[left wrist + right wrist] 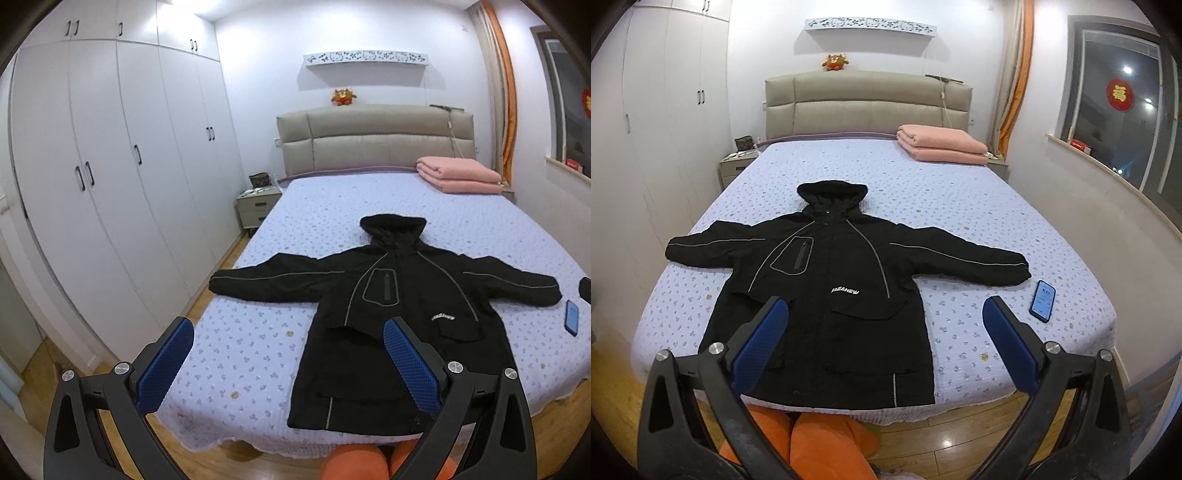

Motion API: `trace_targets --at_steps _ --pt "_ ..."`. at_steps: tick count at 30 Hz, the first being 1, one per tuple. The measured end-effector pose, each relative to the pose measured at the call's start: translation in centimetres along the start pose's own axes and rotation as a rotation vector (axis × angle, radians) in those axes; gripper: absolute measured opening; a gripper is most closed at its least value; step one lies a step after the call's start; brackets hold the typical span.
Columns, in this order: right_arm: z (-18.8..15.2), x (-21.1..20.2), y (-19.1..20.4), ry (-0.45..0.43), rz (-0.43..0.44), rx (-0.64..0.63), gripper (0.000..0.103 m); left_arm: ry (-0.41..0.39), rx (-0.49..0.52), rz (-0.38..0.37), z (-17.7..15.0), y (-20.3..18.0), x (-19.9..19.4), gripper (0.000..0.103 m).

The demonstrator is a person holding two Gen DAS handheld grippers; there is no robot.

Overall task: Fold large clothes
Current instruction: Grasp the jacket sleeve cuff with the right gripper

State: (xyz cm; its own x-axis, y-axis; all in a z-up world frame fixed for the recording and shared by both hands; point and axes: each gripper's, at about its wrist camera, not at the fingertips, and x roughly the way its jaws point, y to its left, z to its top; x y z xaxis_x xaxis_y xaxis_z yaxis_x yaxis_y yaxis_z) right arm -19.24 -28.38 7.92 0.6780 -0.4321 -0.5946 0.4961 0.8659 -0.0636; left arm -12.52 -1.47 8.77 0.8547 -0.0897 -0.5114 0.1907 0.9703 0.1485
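A black hooded jacket (391,310) (834,288) lies flat and face up on the bed, both sleeves spread out sideways and the hood pointing at the headboard. Its hem reaches the bed's near edge. My left gripper (288,332) hangs open above the near left part of the bed, its right finger over the jacket's lower body. My right gripper (886,314) is open too, held above the jacket's lower right side. Neither gripper touches the cloth.
The bed (258,350) (997,206) has a lilac dotted cover. A blue phone (571,322) (1042,301) lies by the right sleeve. A folded pink blanket (460,174) (942,147) sits near the headboard. White wardrobes (110,184) line the left wall. Orange trouser legs (820,443) stand at the foot.
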Motion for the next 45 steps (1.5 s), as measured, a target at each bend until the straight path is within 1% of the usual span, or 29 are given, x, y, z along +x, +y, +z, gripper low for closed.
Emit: trace_targets --at_steps 5,7,10,12,13,16,18,19,21,22,23,26,29,30,32,33,34,35,37,38,40,42,45 --pt "0.1 1.5 -0.9 0.016 -0.013 0.024 0.103 -0.007 0.014 -0.01 0.4 -0.6 0.9 0.102" --pt "-0.1 2.5 -1.5 0.02 -0.023 0.035 0.103 0.006 0.019 -0.018 0.4 -1.1 2.0 0.102" --pt "-0.8 5.3 -3.3 0.04 -0.021 0.079 0.103 0.033 0.024 -0.04 0.1 -2.7 4.7 0.102" --pt "-1.8 8.7 -4.9 0.082 0.01 0.133 0.103 0.07 0.028 -0.068 -0.6 -4.2 7.7 0.102" --pt "-2.3 9.9 -5.3 0.099 0.02 0.149 0.103 0.098 0.033 -0.086 -1.1 -5.2 9.7 0.102" --pt "-4.4 16.1 -7.2 0.188 0.046 0.208 0.103 0.156 0.056 -0.129 -2.3 -8.3 15.3 0.102" --pt "-5.5 21.0 -8.5 0.246 0.018 0.242 0.103 0.17 0.082 -0.155 -2.6 -10.6 19.2 0.102" --pt "-5.7 22.5 -9.1 0.259 0.001 0.249 0.103 0.172 0.094 -0.163 -2.6 -11.8 21.1 0.102" --pt "-5.7 27.4 -10.8 0.297 -0.064 0.274 0.103 0.179 0.11 -0.197 -2.2 -14.6 25.3 0.102" --pt "-5.5 28.8 -11.4 0.306 -0.081 0.286 0.103 0.188 0.113 -0.22 -1.9 -16.1 27.5 0.102" --pt "-5.2 31.0 -12.7 0.319 -0.104 0.311 0.103 0.196 0.115 -0.24 -1.6 -17.3 29.1 0.102" --pt "-4.2 35.3 -16.8 0.349 -0.16 0.39 0.103 0.237 0.147 -0.304 -0.3 -21.9 33.7 0.102" --pt "-3.2 38.4 -21.5 0.389 -0.2 0.476 0.103 0.277 0.202 -0.317 1.1 -26.2 36.3 0.102" --pt "-2.9 39.3 -23.8 0.404 -0.21 0.517 0.102 0.297 0.221 -0.335 1.7 -28.1 37.1 0.102" --pt "-2.6 40.3 -27.3 0.419 -0.22 0.581 0.102 0.329 0.247 -0.359 2.6 -31.1 38.2 0.102" --pt "-2.4 40.7 -29.9 0.422 -0.222 0.625 0.102 0.344 0.259 -0.367 3.0 -32.6 38.7 0.102" --pt "-2.4 40.9 -31.3 0.426 -0.221 0.648 0.101 0.358 0.273 -0.379 3.4 -34.3 39.1 0.102" --pt "-2.4 41.4 -33.6 0.434 -0.22 0.681 0.1 0.369 0.285 -0.393 3.8 -36.3 39.1 0.102" --pt "-2.5 42.5 -36.8 0.452 -0.216 0.729 0.097 0.393 0.299 -0.412 4.2 -39.3 39.6 0.102" --pt "-2.7 43.3 -38.6 0.461 -0.2 0.754 0.094 0.407 0.3 -0.43 4.6 -41.2 39.9 0.102" --pt "-2.9 44.9 -41.2 0.478 -0.187 0.789 0.088 0.43 0.293 -0.459 4.9 -44.1 40.6 0.102" --pt "-3.2 46.3 -42.7 0.497 -0.185 0.818 0.082 0.452 0.284 -0.48 5.0 -46.5 41.3 0.102" --pt "-4.2 49.2 -45.3 0.534 -0.127 0.885 0.076 0.477 0.287 -0.491 4.9 -50.3 42.1 0.102"
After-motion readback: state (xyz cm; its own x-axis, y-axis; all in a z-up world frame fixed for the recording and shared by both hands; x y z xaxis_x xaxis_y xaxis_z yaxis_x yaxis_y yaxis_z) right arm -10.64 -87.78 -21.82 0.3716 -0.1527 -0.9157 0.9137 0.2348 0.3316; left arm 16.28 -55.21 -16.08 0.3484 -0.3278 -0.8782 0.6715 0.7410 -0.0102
